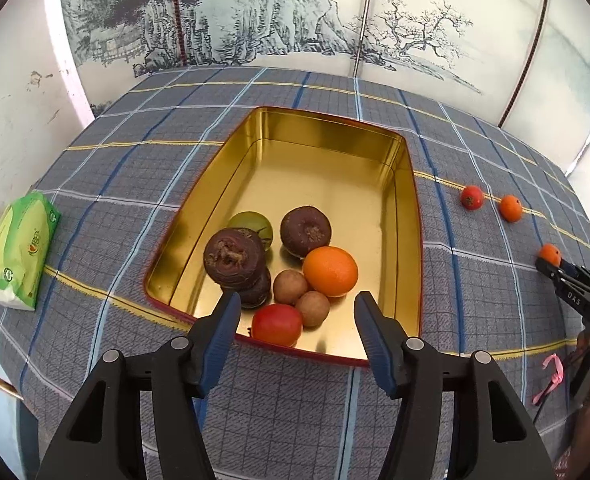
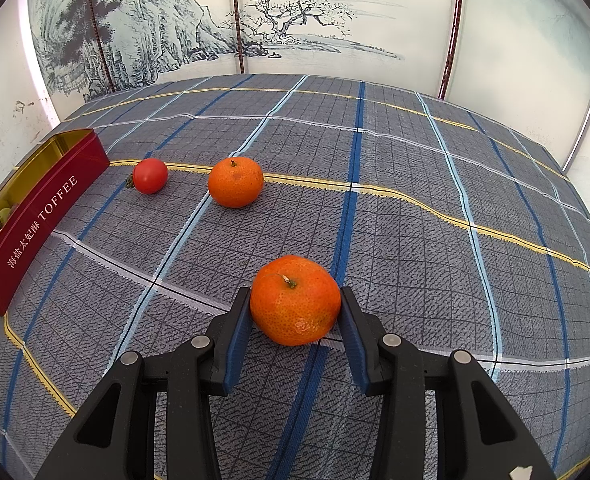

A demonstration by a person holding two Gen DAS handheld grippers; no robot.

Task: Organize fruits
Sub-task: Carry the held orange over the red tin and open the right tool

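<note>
Clamping a mandarin, the right hand-held gripper rests; the left hand-held gripper gapes empty above the tin.

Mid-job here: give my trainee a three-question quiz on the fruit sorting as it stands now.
1. True or false: the left gripper holds a fruit.
2. What does the right gripper clamp? A) round orange tangerine B) small red tomato C) green tissue pack
3. How many fruits lie loose on the checked grey tablecloth beyond the right gripper?

Key: 1 false, jaws open over the gold-lined rectangular tin; 2 A; 3 two.
</note>
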